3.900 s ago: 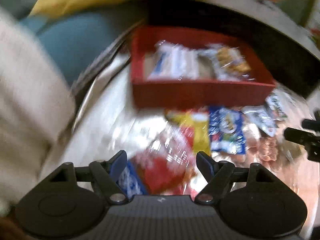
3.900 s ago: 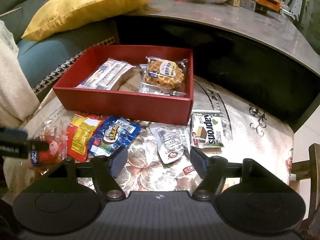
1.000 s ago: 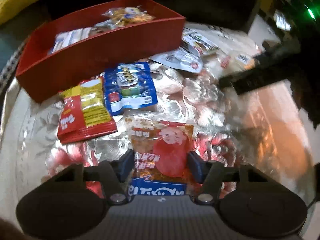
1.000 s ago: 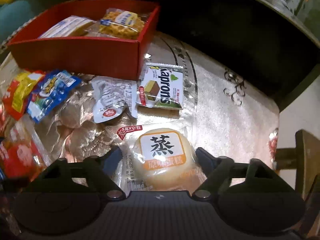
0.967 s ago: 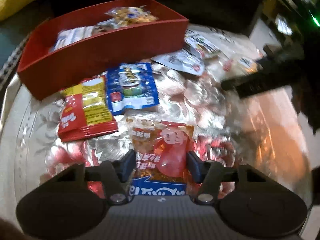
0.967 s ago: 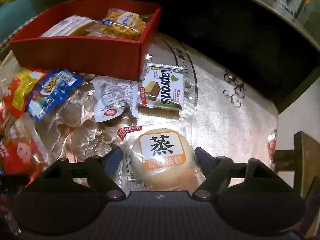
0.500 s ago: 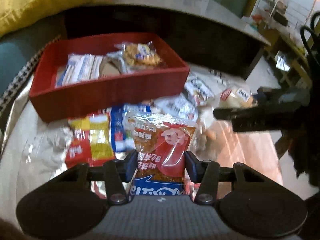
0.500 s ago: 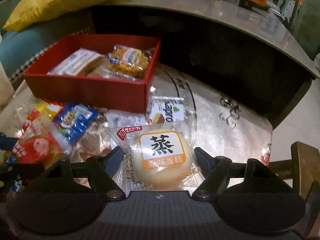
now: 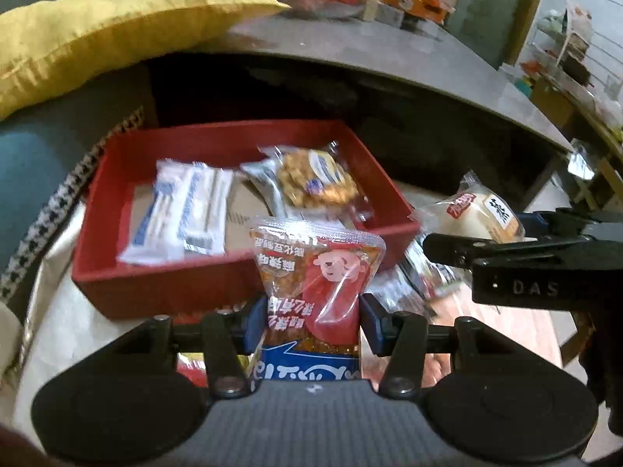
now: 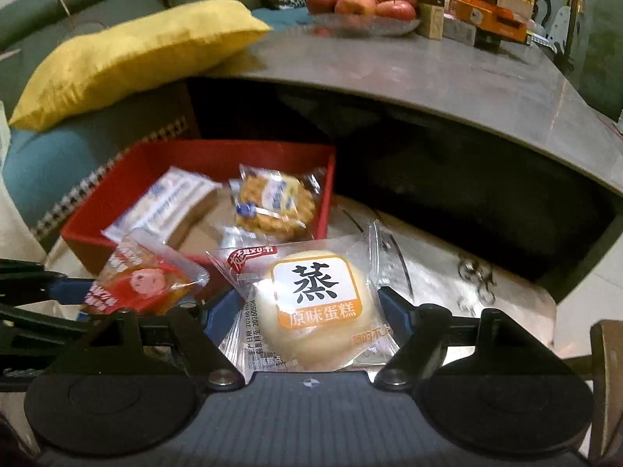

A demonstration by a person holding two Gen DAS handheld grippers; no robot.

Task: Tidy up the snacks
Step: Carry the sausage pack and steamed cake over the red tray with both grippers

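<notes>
Both claws are carrying snacks toward the red cardboard tray (image 9: pixel 163 284): left claw (image 9: pixel 309 321) pinching the red crinkly pouch (image 9: pixel 319 272), right claw (image 10: pixel 311 311) hugging the wrapped steamed cake (image 10: pixel 315 311). Clear the tray's near wall before letting go.

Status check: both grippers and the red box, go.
Left gripper shut on red snack pouch. Right gripper shut on steamed cake pack. Red box ahead, part filled, path clear.

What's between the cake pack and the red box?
Nothing solid: in the right wrist view the cake pack, clamped by the right gripper, hangs just before the red box.
</notes>
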